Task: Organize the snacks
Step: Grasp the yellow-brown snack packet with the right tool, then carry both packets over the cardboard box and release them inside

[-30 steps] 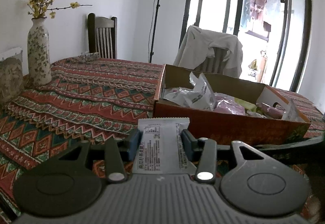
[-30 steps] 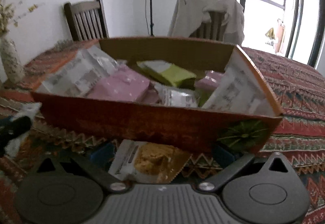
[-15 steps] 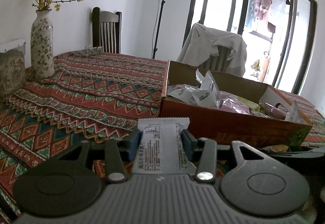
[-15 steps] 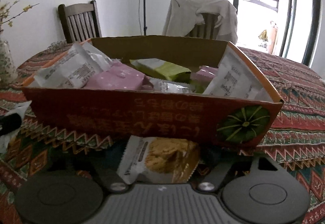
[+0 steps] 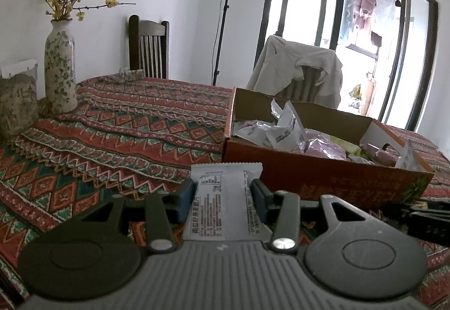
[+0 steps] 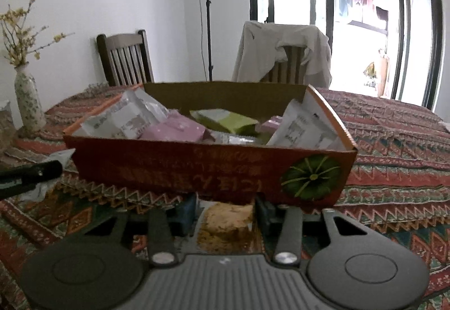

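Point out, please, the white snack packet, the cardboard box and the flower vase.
white snack packet [image 5: 222,197], left wrist view, on its printed middle.
cardboard box [image 6: 174,169], right wrist view, on its orange front wall.
flower vase [image 5: 60,68], left wrist view, on its patterned body.

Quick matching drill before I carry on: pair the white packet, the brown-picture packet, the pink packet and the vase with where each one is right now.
Things:
1. white packet
2. brown-picture packet
3. pink packet
4. vase

Places:
A. inside the orange box
B. clamped in the left claw
C. standing on the tablecloth, away from the box
D. between the closing jaws of the right claw

Pairs: 1-B, 2-D, 3-A, 4-C
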Action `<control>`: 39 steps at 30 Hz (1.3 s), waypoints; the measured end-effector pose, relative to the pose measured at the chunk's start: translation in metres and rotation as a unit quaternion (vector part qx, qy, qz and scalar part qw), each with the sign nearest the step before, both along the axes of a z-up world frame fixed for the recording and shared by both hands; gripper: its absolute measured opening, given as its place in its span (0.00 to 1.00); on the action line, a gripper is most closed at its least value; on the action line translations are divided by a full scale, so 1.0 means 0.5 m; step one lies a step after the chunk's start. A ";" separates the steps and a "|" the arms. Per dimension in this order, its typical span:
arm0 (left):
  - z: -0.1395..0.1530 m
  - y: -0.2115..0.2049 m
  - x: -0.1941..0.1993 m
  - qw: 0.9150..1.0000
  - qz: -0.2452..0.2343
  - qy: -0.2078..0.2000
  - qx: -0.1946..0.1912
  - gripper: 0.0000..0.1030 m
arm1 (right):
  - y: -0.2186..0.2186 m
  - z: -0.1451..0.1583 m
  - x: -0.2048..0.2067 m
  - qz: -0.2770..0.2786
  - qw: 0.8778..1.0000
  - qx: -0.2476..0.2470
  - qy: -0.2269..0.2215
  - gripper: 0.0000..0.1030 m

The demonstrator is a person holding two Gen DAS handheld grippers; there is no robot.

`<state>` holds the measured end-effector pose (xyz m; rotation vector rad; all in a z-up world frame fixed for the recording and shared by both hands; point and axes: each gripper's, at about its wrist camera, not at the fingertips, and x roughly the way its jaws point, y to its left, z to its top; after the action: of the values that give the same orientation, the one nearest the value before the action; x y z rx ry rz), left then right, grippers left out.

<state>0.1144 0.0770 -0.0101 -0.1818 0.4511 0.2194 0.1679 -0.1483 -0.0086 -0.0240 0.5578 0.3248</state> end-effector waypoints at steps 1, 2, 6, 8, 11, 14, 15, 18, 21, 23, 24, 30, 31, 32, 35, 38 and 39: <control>0.001 -0.002 -0.001 1.000 0.001 -0.001 0.001 0.44 | -0.003 0.005 -0.002 -0.001 1.000 0.004 -0.006 0.42; 0.003 -0.004 -0.001 1.000 0.004 0.000 0.003 0.44 | -0.010 0.012 -0.008 -0.001 1.000 0.007 -0.015 0.42; 0.017 -0.017 -0.003 1.000 0.001 -0.005 0.007 0.44 | -0.027 0.041 -0.013 -0.008 0.999 0.014 -0.047 0.42; 0.033 -0.026 -0.003 1.000 -0.004 -0.011 0.004 0.44 | -0.038 0.058 -0.015 -0.011 0.998 0.019 -0.059 0.42; 0.063 -0.045 0.003 1.000 -0.019 -0.024 0.003 0.44 | -0.052 0.079 -0.012 -0.016 0.997 0.023 -0.075 0.42; 0.094 -0.071 0.015 0.999 -0.031 -0.040 0.012 0.44 | -0.065 0.101 -0.002 -0.020 0.996 0.028 -0.088 0.42; 0.105 -0.079 0.022 0.998 -0.035 -0.045 0.013 0.44 | -0.068 0.109 0.003 -0.021 0.995 0.031 -0.093 0.42; 0.131 -0.100 0.045 0.997 -0.041 -0.057 0.016 0.44 | -0.072 0.131 0.022 -0.023 0.994 0.034 -0.106 0.42; 0.153 -0.114 0.073 0.997 -0.044 -0.065 0.013 0.44 | -0.068 0.147 0.049 -0.026 0.992 0.036 -0.115 0.42; 0.165 -0.122 0.095 0.997 -0.042 -0.071 0.012 0.44 | -0.068 0.156 0.071 -0.029 0.992 0.040 -0.117 0.42; 0.170 -0.126 0.108 0.996 -0.041 -0.073 0.010 0.44 | -0.068 0.158 0.083 -0.030 0.992 0.044 -0.116 0.42; 0.179 -0.139 0.185 0.996 -0.024 -0.085 0.001 0.44 | -0.076 0.160 0.158 -0.048 0.989 0.070 -0.120 0.42; 0.175 -0.138 0.193 0.996 -0.019 -0.087 -0.002 0.44 | -0.079 0.156 0.170 -0.052 0.989 0.076 -0.119 0.42; 0.171 -0.138 0.200 0.996 -0.016 -0.089 -0.004 0.44 | -0.081 0.151 0.181 -0.057 0.988 0.079 -0.117 0.42; 0.148 -0.133 0.227 0.996 -0.009 -0.086 -0.002 0.44 | -0.086 0.124 0.199 -0.063 0.987 0.083 -0.118 0.42; 0.123 -0.120 0.252 0.997 -0.009 -0.073 -0.010 0.44 | -0.088 0.095 0.223 -0.059 0.990 0.085 -0.095 0.42; 0.115 -0.117 0.259 0.998 -0.011 -0.066 -0.011 0.44 | -0.090 0.090 0.226 -0.058 0.991 0.086 -0.088 0.42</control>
<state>0.2441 0.0187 0.0474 -0.2118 0.3246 0.1793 0.2810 -0.1934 0.0362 0.1451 0.3523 0.2537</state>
